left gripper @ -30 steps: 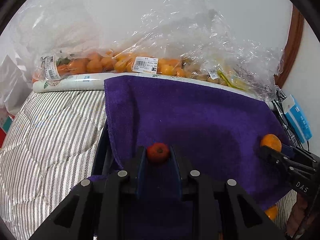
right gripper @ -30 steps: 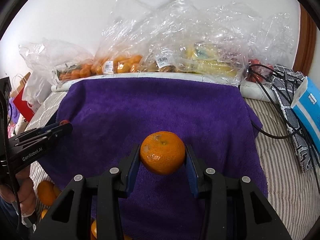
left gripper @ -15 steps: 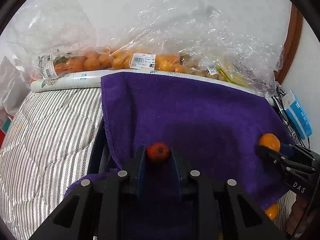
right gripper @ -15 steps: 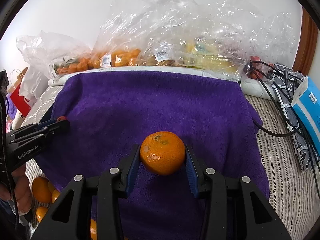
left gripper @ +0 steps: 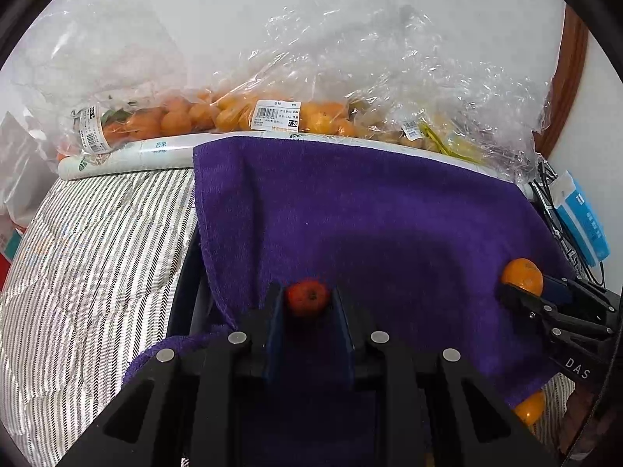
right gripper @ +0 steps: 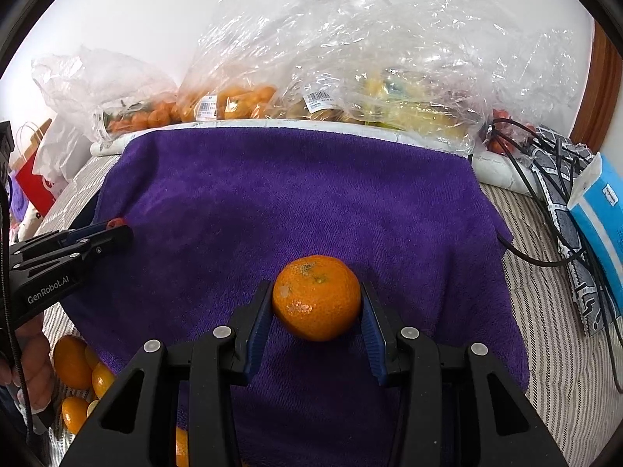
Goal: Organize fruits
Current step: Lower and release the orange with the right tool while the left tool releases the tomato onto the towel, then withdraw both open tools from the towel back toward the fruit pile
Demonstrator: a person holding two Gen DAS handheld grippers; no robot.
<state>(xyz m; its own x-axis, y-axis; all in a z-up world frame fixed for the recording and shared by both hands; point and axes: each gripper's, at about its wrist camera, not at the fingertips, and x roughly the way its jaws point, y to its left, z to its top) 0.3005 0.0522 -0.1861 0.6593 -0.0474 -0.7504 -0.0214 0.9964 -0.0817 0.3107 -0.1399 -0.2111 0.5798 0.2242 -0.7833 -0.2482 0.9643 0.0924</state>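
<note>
My left gripper is shut on a small red fruit and holds it over the near left edge of a purple towel. My right gripper is shut on an orange mandarin above the towel's near middle. The right gripper and its mandarin show at the right of the left wrist view. The left gripper's tips with the red fruit show at the left of the right wrist view.
Clear plastic bags of oranges and yellow fruit lie along the wall behind the towel. Loose mandarins lie off the towel's near left corner. Black cables and a blue box lie at the right on the striped bedding.
Both grippers have moved slightly forward and lower over the towel, each still holding its fruit. The bags at the back appear a little higher in view.
</note>
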